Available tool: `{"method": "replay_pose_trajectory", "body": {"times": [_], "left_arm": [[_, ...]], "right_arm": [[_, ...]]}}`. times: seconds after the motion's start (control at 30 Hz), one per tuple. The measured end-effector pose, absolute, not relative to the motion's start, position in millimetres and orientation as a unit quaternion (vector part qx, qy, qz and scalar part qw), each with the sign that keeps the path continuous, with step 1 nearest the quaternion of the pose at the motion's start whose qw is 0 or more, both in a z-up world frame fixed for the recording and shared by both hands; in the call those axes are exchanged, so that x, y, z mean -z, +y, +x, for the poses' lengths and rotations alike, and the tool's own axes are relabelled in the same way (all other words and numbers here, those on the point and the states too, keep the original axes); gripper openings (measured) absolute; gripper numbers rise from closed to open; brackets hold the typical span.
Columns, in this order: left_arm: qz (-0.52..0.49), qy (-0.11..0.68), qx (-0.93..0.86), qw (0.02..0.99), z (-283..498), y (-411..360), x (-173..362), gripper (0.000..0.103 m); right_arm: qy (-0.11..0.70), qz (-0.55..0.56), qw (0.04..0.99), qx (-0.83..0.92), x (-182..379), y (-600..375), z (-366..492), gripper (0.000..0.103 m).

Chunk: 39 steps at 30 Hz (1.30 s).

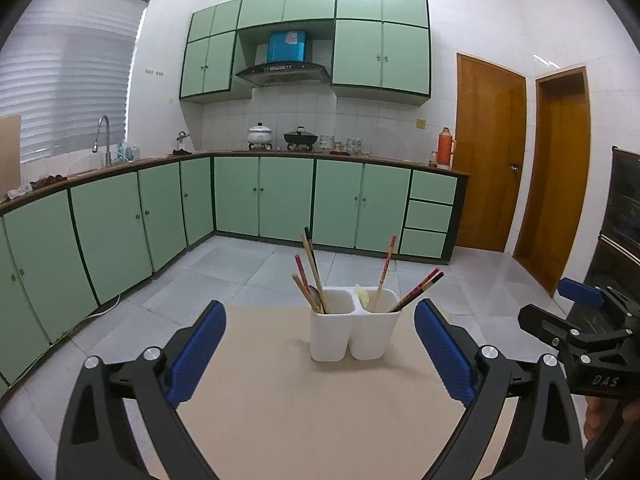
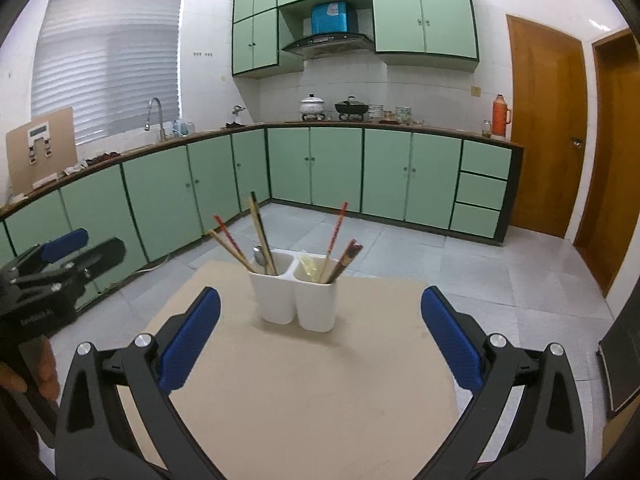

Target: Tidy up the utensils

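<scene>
A white two-compartment utensil holder (image 1: 354, 334) (image 2: 296, 298) stands on the beige table (image 1: 304, 412) (image 2: 312, 392). Its left compartment holds several chopsticks (image 1: 312, 276) (image 2: 260, 236) and a metal spoon (image 1: 314, 294) (image 2: 259, 255). Its right compartment holds chopsticks (image 1: 418, 290) (image 2: 340, 252) and a pale yellow plastic utensil (image 1: 363, 295) (image 2: 309, 264). My left gripper (image 1: 320, 356) is open and empty, a short way in front of the holder. My right gripper (image 2: 320, 336) is open and empty, also in front of the holder.
The table's far edge lies just behind the holder. Beyond is a tiled floor, green kitchen cabinets (image 1: 280, 200) (image 2: 332, 168) and two wooden doors (image 1: 490, 156) (image 2: 544, 128). The right gripper shows at the left wrist view's right edge (image 1: 588, 320); the left gripper shows at the right wrist view's left edge (image 2: 60, 272).
</scene>
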<state>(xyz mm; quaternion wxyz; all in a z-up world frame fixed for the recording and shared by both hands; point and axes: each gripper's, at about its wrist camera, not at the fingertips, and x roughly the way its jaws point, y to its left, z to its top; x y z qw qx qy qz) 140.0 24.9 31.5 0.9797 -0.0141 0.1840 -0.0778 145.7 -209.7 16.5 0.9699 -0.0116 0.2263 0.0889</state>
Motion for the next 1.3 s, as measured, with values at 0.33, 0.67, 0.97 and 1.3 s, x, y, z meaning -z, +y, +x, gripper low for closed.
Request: {"method": "replay_pose_trajectory", "body": {"times": [0.33,0.67,0.97,1.3], "left_arm": [[-0.008,0.172,0.085,0.981,120.5,17.9,-41.6,0.093],[-0.007,0.165,0.090,0.982,113.3,15.4,-47.0,0.093],[-0.004,0.163,0.088,0.983,112.1,14.0,-47.2,0.093],[-0.002,0.168,0.087,0.982,113.6,14.8,-45.5,0.093]], "right_arm": [[0.211,-0.002,0.972,-0.100,-33.3,-210.3,135.6,0.097],[0.205,0.000,0.973,-0.106,-38.6,-210.5,131.8,0.097],[0.208,0.000,0.972,-0.108,-39.1,-209.4,133.7,0.097],[0.210,0.001,0.972,-0.108,-36.7,-208.5,135.7,0.097]]}}
